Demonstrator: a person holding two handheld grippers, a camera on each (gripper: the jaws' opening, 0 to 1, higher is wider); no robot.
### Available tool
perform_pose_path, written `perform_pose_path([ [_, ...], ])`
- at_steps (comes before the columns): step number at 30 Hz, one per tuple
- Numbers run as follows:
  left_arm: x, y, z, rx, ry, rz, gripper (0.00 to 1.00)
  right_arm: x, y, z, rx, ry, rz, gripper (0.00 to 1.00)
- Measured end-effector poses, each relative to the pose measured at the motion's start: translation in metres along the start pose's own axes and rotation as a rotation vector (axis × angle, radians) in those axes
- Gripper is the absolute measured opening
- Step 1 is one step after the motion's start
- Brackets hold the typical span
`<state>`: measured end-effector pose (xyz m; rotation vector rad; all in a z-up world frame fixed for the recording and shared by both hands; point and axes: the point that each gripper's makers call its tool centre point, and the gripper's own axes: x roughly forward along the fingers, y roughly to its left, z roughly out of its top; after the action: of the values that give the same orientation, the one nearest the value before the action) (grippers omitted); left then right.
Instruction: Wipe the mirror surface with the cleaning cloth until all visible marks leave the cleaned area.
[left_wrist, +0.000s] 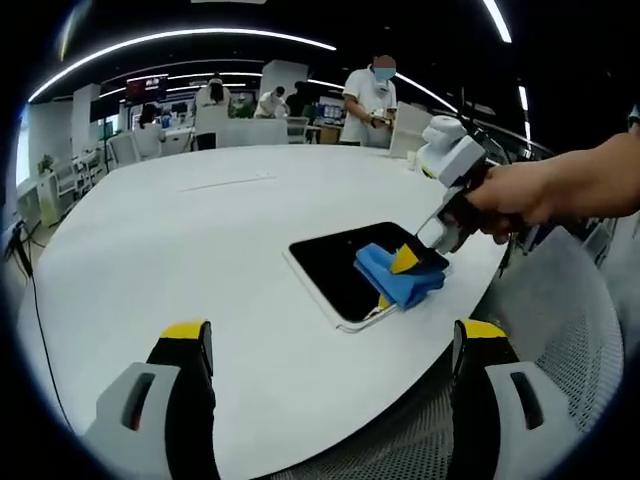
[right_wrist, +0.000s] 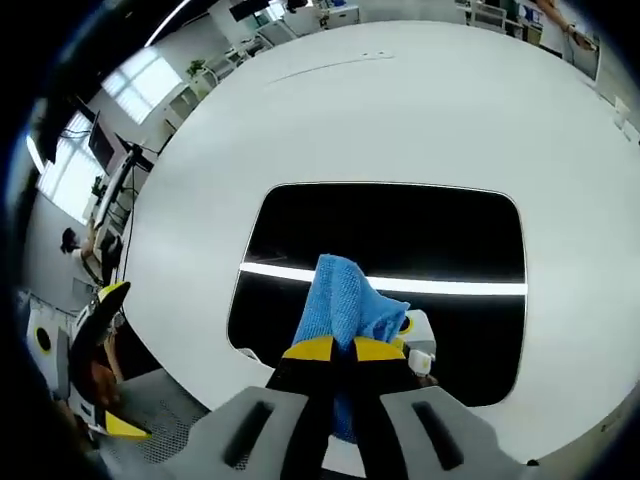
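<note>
A dark rectangular mirror (left_wrist: 340, 262) with a white frame lies flat on the white table (left_wrist: 200, 250). A blue cleaning cloth (left_wrist: 398, 274) rests on its near right part. My right gripper (left_wrist: 408, 262), held by a hand, presses the cloth onto the glass. In the right gripper view the mirror (right_wrist: 400, 240) reflects a ceiling light strip, and the right gripper (right_wrist: 338, 350) is shut on the blue cloth (right_wrist: 340, 298). My left gripper (left_wrist: 330, 345) hovers open over the table's near edge, apart from the mirror, with nothing between its fingers.
The round white table's edge (left_wrist: 440, 350) runs close to the mirror, with a grey mesh chair (left_wrist: 560, 340) beyond it. People (left_wrist: 368, 100) and desks stand at the far side of the room. The other gripper (right_wrist: 95, 350) appears at the left in the right gripper view.
</note>
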<state>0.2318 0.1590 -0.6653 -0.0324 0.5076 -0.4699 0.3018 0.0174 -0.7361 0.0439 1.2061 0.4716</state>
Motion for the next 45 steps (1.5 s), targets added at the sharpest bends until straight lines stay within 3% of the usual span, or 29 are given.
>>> perform_pose_path([
  [15, -0.001, -0.001, 0.0, -0.011, -0.001, 0.002, 0.99, 0.013, 0.026, 0.007, -0.031, 0.005, 0.03, 0.0],
  [27, 0.002, -0.005, -0.005, 0.006, 0.037, -0.02, 0.99, 0.02, 0.043, 0.012, -0.084, 0.017, 0.025, 0.0],
  [38, -0.007, 0.009, -0.001, 0.016, 0.002, 0.001, 0.99, 0.023, 0.05, 0.013, -0.101, 0.023, 0.016, 0.0],
  [45, -0.006, 0.007, 0.001, 0.02, -0.009, -0.008, 0.99, 0.024, 0.058, 0.013, -0.109, 0.016, 0.021, 0.0],
])
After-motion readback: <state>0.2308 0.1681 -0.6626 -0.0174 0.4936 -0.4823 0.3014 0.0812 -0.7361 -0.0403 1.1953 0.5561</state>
